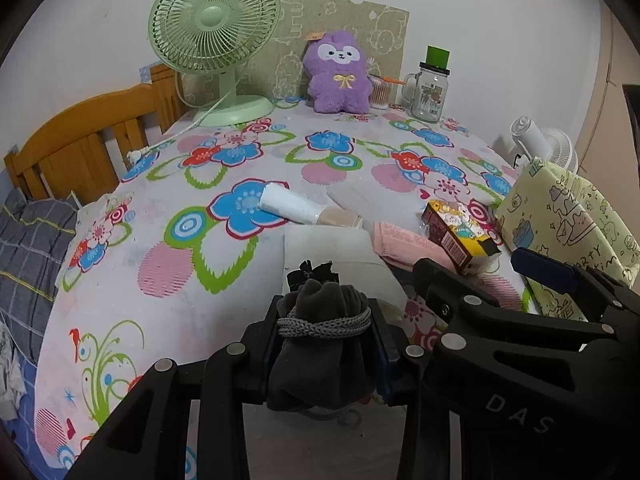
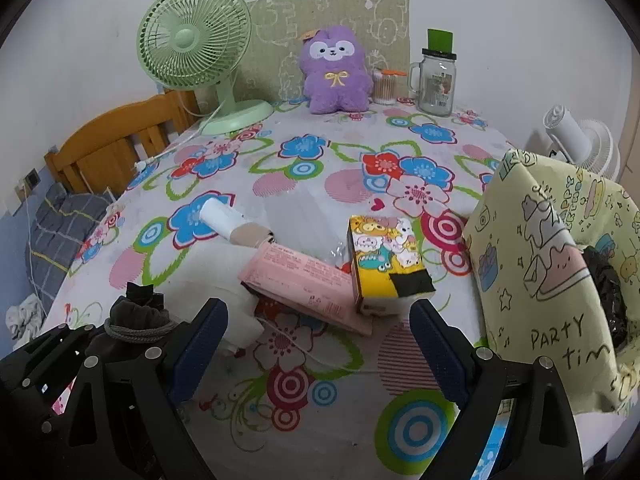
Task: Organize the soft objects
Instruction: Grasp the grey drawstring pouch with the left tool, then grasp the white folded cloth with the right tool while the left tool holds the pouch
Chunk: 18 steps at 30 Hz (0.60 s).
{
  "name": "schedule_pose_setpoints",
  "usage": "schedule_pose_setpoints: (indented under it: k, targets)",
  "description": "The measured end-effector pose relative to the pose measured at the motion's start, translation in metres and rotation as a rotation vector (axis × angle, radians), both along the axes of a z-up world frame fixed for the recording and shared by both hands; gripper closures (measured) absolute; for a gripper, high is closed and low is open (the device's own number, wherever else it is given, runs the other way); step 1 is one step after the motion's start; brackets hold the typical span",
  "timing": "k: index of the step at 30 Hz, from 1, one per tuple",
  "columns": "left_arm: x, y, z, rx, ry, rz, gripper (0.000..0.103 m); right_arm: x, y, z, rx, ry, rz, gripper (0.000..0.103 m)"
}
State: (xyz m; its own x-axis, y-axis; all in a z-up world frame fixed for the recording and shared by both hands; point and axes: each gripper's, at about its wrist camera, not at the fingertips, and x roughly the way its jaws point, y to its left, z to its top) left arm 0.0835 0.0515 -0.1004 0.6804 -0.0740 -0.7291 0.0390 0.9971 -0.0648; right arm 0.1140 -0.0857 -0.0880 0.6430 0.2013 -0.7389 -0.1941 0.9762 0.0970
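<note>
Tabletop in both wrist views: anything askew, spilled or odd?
The cartoon-print box sits tilted, one end propped on the pink packet. A white roll lies on its side nearby. Nothing spilled; plush and glass mug stand upright.

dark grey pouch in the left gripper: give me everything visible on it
The dark grey soft fabric drawstring pouch looks like suede or velvet. A grey braided cord is wound around its neck, cinching it shut, with the gathered top bunched above. It stands roughly upright, clamped on both sides by the left gripper, whose blue-padded fingers press its body below the cord. Its bottom sags below the fingers over the floral tablecloth; whether it touches the cloth is unclear. The right wrist view shows it at lower left.
</note>
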Motion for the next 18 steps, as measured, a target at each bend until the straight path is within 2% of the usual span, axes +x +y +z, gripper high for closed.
schedule_pose_setpoints:
  k: [8,18]
  targets:
    - [-0.001,0.012,0.011,0.024,-0.019,0.038,0.064,0.005,0.010,0.007,0.018,-0.008,0.030,0.009]
    - [0.011,0.027,-0.002,0.045,0.025,0.044,0.065,0.013,0.040,-0.005,0.021,0.056,0.077,0.017]
